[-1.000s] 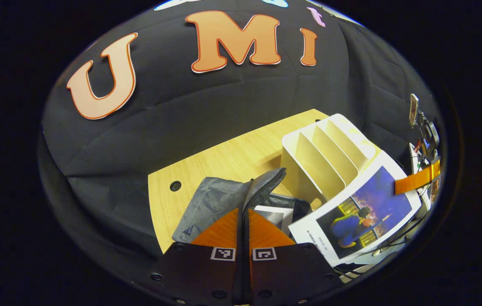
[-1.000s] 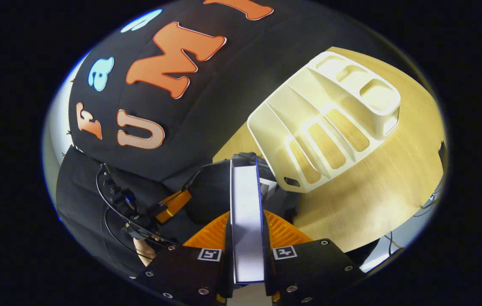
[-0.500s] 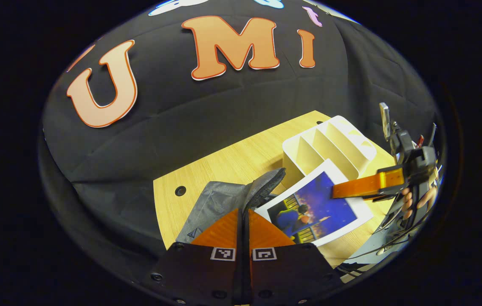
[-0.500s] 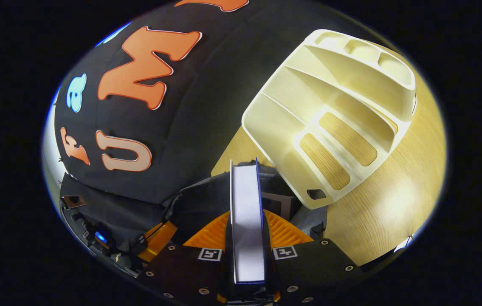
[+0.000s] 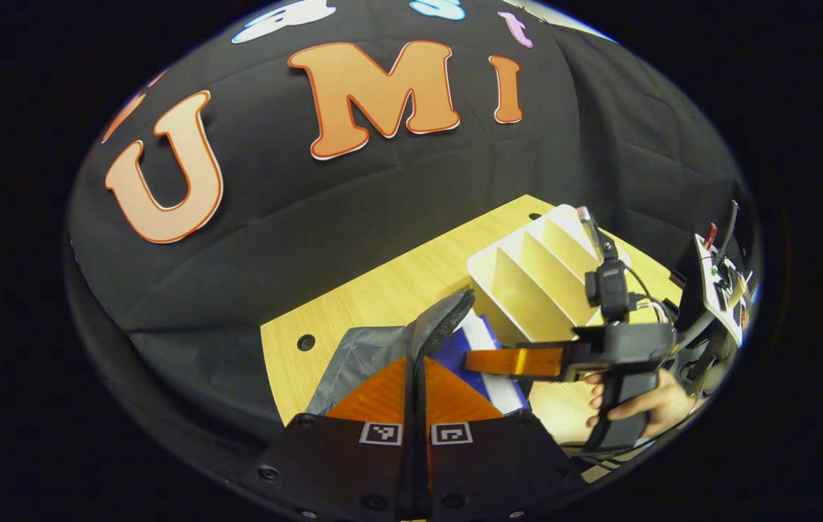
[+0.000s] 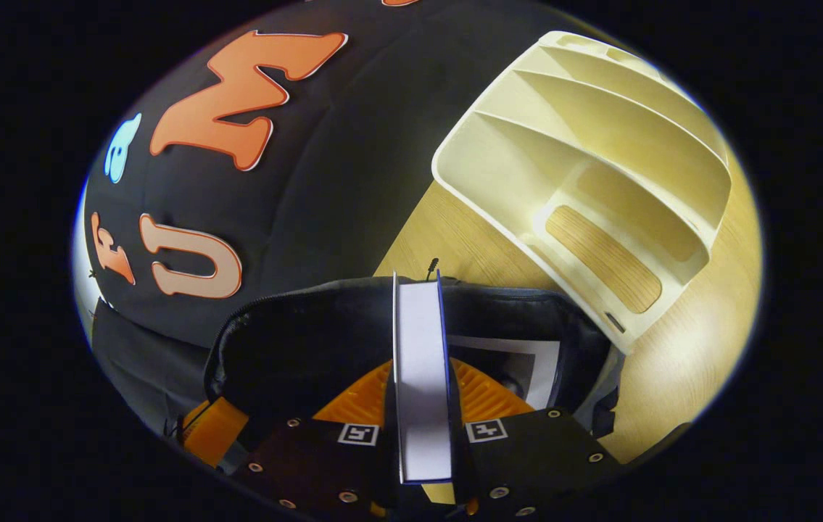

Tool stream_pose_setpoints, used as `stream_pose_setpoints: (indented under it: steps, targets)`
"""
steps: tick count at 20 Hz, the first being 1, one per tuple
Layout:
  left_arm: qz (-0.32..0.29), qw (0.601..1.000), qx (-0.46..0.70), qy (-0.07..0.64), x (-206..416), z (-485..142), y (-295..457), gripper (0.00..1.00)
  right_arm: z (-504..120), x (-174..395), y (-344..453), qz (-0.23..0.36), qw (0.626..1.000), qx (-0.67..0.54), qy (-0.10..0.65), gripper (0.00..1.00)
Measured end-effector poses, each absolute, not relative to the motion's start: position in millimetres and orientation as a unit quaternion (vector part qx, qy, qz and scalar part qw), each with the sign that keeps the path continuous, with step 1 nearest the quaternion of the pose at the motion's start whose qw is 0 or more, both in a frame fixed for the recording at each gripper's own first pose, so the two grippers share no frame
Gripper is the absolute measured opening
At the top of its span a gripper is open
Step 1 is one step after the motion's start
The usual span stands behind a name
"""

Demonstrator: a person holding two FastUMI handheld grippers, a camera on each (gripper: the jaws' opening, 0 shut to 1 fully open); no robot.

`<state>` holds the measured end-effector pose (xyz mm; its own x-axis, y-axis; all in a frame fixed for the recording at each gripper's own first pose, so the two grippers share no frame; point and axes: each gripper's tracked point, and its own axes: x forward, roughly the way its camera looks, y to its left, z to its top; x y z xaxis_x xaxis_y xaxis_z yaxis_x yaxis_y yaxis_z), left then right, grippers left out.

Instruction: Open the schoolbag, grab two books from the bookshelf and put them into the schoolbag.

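Book (image 6: 422,377) pinched by right fingers (image 6: 487,395) over open schoolbag (image 6: 295,341), shelf (image 6: 600,145) just beside, left fingers (image 5: 382,395) pinching bag flap.

Grey schoolbag (image 5: 367,348) on wooden desk, just beside the bookshelf, mouth open, zip rim (image 6: 295,304) spread wide, dark lining inside; flap edge (image 5: 444,322) stands up. First book (image 6: 520,366) lies flat inside bag, white-bordered cover with dark picture, partly hidden. Second book (image 6: 422,377), blue cover, white page block, edge-on and upright, partway into the bag mouth above the first; in left gripper view it shows as blue-and-white book (image 5: 487,359) tilted into the opening. Bookshelf (image 6: 600,167): cream plastic rack, slanted dividers, slots empty, cut-outs in base, standing on desk near the wall.
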<state>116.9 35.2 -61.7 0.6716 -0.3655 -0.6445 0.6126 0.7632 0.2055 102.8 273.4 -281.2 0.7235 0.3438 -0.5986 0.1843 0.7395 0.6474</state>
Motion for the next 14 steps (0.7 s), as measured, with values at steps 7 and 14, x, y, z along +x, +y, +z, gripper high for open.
stream_pose_setpoints:
  steps: [7,14]
  targets:
    - [-0.277,0.889,0.21,0.298,120,-61,34,0.01,-307,108,281,0.023,0.883,0.275,0.379,0.27]
    - [-0.276,0.889,0.184,0.315,117,-82,51,0.01,-301,80,264,0.037,0.873,0.237,0.425,0.92]
